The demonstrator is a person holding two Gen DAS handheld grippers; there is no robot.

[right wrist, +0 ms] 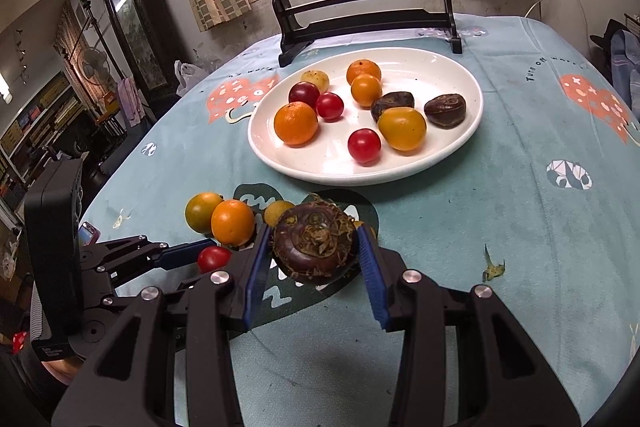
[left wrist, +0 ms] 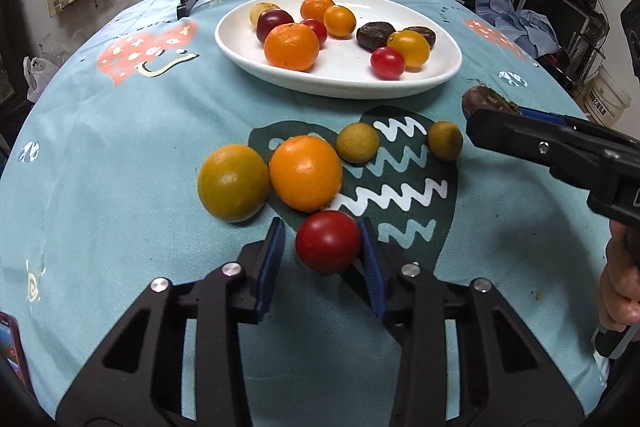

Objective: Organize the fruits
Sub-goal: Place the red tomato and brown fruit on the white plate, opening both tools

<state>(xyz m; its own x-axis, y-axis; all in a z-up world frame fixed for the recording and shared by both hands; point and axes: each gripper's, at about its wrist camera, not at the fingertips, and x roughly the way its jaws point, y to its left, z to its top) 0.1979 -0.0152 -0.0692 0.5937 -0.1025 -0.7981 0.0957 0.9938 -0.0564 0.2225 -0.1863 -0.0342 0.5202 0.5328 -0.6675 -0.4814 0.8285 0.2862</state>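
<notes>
My left gripper [left wrist: 322,241] is open around a red tomato [left wrist: 328,242] on the blue cloth; the right pad touches it and the left pad stands a little off. My right gripper [right wrist: 311,251] is shut on a dark water chestnut [right wrist: 315,242] and holds it above the cloth. It also shows in the left wrist view [left wrist: 482,101]. A white plate [left wrist: 436,27] farther back holds several fruits. Loose on the cloth are a yellow-green fruit [left wrist: 233,182], an orange [left wrist: 306,173] and two small tan fruits [left wrist: 357,142] [left wrist: 445,140].
A black wooden screen stand [right wrist: 368,19] stands behind the plate [right wrist: 460,75]. A phone [left wrist: 12,351] lies at the table's left edge. A small scrap [right wrist: 492,267] lies on the cloth to the right.
</notes>
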